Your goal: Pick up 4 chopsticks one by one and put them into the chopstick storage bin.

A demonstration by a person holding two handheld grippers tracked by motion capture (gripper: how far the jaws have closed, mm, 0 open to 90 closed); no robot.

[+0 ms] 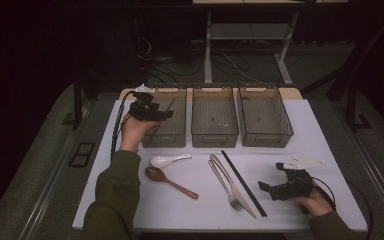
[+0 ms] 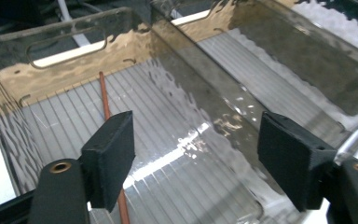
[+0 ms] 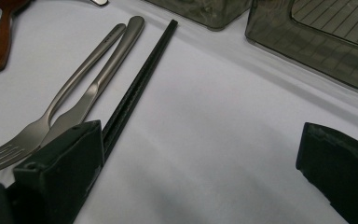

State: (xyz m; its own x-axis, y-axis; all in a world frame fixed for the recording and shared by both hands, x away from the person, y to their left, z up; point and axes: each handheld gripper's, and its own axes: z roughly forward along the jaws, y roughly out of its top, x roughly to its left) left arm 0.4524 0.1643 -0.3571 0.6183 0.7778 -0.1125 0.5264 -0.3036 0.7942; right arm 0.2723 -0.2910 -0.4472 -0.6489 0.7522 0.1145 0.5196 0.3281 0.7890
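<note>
- The work in hand looks like sorting cutlery into three smoky transparent plastic bins; one thin reddish-brown chopstick (image 2: 105,100) already lies in the left bin (image 1: 151,137), leaning up toward its far wall.
- The left gripper (image 1: 166,114) hangs over that bin with its jaws apart and nothing pressed between the pads; the chopstick passes under the left pad in the left gripper view, released.
- The right gripper (image 1: 266,187) rests low over the white table (image 1: 320,130) near its front right corner, jaws spread wide and empty, just beside the black chopsticks (image 1: 243,182).
- By this reading only the first piece is put away. Left on the table: a white ceramic spoon (image 1: 169,160), a brown wooden spoon (image 1: 170,182), a steel fork (image 1: 226,182), a steel knife (image 1: 235,189) and the black chopsticks.
- The middle bin (image 1: 214,137) and the right bin (image 1: 267,140) look empty.
- The bins stand side by side, walls almost touching, so the left gripper has room only upward or back toward the person.
- Fork, knife and black chopsticks lie close together, the fork and knife touching, which leaves little space for a jaw between them.
- The bare table to the right of the chopsticks gives the right gripper a free approach.
</note>
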